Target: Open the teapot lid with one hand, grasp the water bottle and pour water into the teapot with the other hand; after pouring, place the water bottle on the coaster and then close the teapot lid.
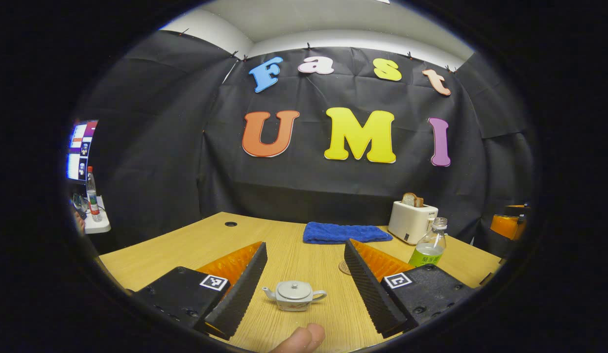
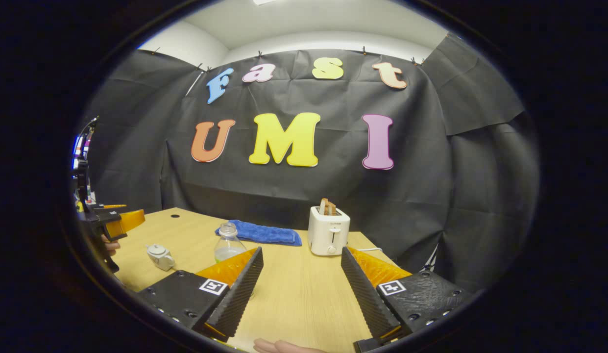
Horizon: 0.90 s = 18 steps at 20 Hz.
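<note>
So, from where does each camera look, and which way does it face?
Left gripper view: rides on the left gripper, facing the booth's back wall over the teapot lying between its open fingers; a fingertip shows at the bottom.
Right gripper view: rides on the right gripper, open over bare table, facing the toaster; the left gripper is at its left edge.
Shared: teapot, bottle, blue towel, toaster.
</note>
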Each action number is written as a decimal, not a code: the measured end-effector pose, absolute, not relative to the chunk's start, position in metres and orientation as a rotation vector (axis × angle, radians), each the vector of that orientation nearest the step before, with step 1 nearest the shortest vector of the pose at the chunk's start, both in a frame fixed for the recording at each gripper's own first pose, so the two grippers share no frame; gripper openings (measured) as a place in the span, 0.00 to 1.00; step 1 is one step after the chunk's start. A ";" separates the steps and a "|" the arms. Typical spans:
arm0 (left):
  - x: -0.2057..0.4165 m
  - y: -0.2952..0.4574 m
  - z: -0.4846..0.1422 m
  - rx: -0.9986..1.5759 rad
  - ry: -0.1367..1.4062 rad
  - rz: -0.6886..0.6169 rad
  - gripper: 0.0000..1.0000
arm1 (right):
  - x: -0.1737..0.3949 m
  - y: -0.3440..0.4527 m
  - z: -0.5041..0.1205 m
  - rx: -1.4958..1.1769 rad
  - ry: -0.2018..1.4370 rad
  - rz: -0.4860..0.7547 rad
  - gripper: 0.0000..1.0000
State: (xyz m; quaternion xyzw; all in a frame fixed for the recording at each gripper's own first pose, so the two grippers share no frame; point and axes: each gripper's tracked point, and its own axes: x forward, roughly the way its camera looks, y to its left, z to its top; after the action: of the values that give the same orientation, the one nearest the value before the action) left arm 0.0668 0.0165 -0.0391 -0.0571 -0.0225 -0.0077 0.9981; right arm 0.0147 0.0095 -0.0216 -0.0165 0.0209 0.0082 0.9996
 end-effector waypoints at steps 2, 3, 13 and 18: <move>0.079 0.014 -0.060 -0.119 0.015 -0.027 1.00 | 0.016 0.011 -0.025 -0.037 0.051 0.015 0.96; 0.084 0.008 -0.071 -0.125 0.036 -0.059 1.00 | 0.017 0.011 -0.027 -0.039 0.056 0.013 0.96; 0.113 0.015 -0.112 -0.076 0.110 -0.006 0.76 | 0.020 0.021 -0.038 -0.073 0.083 0.017 0.96; 0.119 0.007 -0.121 -0.072 0.108 -0.041 0.48 | 0.020 0.025 -0.041 -0.087 0.088 0.021 0.96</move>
State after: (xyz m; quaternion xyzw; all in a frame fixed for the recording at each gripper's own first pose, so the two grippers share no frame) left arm 0.1192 0.0071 -0.1211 -0.0358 0.0538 -0.0205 0.9977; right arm 0.0203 0.0250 -0.0414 -0.0437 0.0439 0.0106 0.9980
